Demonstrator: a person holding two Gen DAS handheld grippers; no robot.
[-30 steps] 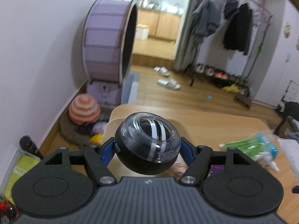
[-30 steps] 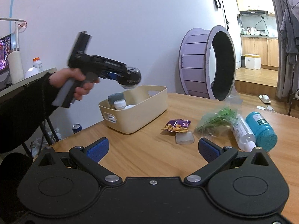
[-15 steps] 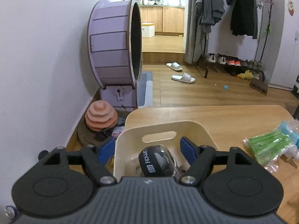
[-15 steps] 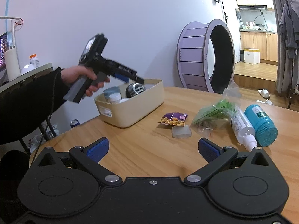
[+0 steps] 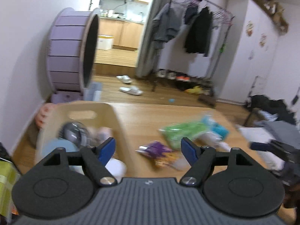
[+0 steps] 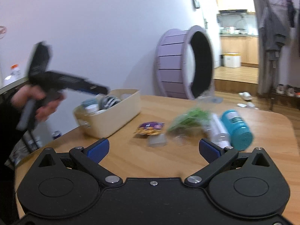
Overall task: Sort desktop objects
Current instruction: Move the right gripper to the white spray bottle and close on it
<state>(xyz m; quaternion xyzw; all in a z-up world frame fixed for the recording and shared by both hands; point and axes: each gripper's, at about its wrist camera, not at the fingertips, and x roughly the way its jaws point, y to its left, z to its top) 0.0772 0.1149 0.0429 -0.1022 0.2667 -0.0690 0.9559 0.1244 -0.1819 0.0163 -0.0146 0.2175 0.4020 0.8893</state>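
I am holding the left gripper with its blue pads spread wide and nothing between them; it is hanging above the right rim of the cream bin. The frames are blurred, so fine detail is lost. Through the right wrist camera I am seeing that same left gripper in a hand at the left, its tip over the bin.

The bin is sitting at the far left of the table. Inside it the dark, shiny gyro ball is lying toward the far end, with a grey-blue lidded jar and a white-capped bottle beside it at the near end.

The right gripper is also standing spread apart and empty, low over the near part of the table. Beyond it, loose on the wood, I am seeing a purple snack packet, a small clear case touching its near edge, a green bag to the right, then a white tube and a teal bottle lying side by side on the far right.
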